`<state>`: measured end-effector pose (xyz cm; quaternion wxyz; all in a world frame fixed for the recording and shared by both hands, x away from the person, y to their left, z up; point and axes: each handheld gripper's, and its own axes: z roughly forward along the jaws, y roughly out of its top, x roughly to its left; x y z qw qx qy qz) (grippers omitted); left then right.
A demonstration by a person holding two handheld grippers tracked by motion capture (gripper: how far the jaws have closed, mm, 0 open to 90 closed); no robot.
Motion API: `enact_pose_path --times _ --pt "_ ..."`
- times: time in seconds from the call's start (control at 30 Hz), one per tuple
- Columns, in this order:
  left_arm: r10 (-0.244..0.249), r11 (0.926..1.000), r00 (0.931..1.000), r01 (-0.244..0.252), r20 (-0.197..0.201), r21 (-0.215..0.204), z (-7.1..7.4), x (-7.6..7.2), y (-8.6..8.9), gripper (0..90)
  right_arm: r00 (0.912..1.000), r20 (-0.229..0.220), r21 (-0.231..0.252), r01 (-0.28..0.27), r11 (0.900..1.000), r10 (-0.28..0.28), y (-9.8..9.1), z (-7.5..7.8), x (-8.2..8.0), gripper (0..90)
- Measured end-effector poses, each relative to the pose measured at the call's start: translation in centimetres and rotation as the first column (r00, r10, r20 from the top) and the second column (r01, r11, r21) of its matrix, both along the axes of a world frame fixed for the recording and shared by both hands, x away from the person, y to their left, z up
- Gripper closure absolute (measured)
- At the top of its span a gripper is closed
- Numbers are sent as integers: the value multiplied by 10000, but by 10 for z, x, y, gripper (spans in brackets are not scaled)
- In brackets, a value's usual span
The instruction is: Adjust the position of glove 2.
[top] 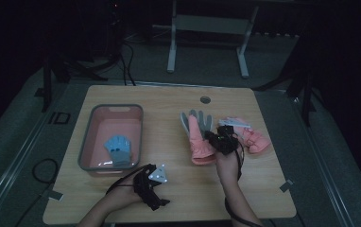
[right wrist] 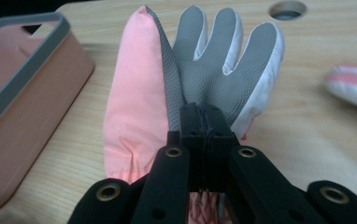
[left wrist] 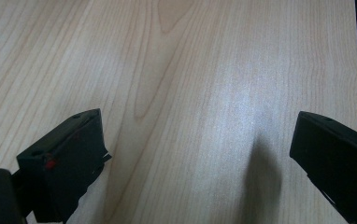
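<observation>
1. The wooden desk (top: 178,198) carries everything; a round grommet hole (top: 205,100) sits near its far edge.
2. A pink bin with a grey rim (top: 86,142) stands on the left part of the desk. A blue glove (top: 118,149) lies inside it, toward its near right corner.
3. A pink-and-grey glove (top: 198,137) is at the middle of the desk, to the right of the bin and apart from it. Its grey textured palm and grey digits point toward the far edge, and a pink fold of fabric runs along its left side. In the right gripper view, the glove (right wrist: 190,79) spreads out straight ahead of the black jaws.
4. A second pink glove (top: 252,137) with a white striped part lies just right of the first one, near the right gripper.
5. The right gripper (top: 220,137) is over the cuff end of the pink-and-grey glove. Its fingers are pressed together, pinching the glove's fabric at the base of the palm.
6. The left gripper (top: 151,182) rests at the near side of the desk, just in front of the bin's near right corner. Its fingers (left wrist: 64,158) stand wide apart with only bare wood between them, holding nothing.
</observation>
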<state>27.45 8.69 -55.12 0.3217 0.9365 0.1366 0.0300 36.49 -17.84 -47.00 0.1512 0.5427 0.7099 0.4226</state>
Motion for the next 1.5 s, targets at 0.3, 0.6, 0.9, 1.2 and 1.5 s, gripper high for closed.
enact_pose_path --times 0.3,0.6,0.9,1.2,1.5 --pt "-35 10000 10000 35 68 37 0 -2 0 38 9953 -289 121 928 9956 -924 -10 -17 -22 889" --pt "-71 10000 9999 71 73 15 0 -3 -2 37 9880 -778 -509 1295 9903 -1332 -7 -51 -29 882" --pt "-102 9999 9999 101 66 45 -1 -3 -1 37 9908 -707 -716 1105 9913 -1155 -9 -59 -30 735" --pt "-49 10000 10000 48 50 34 -1 -4 -2 37 9984 532 -921 -144 9956 193 -45 -37 -18 667" --pt "-29 9999 9999 28 119 130 -1 -4 -2 37 9789 683 -2580 -1692 9512 1927 -118 -13 24 673"
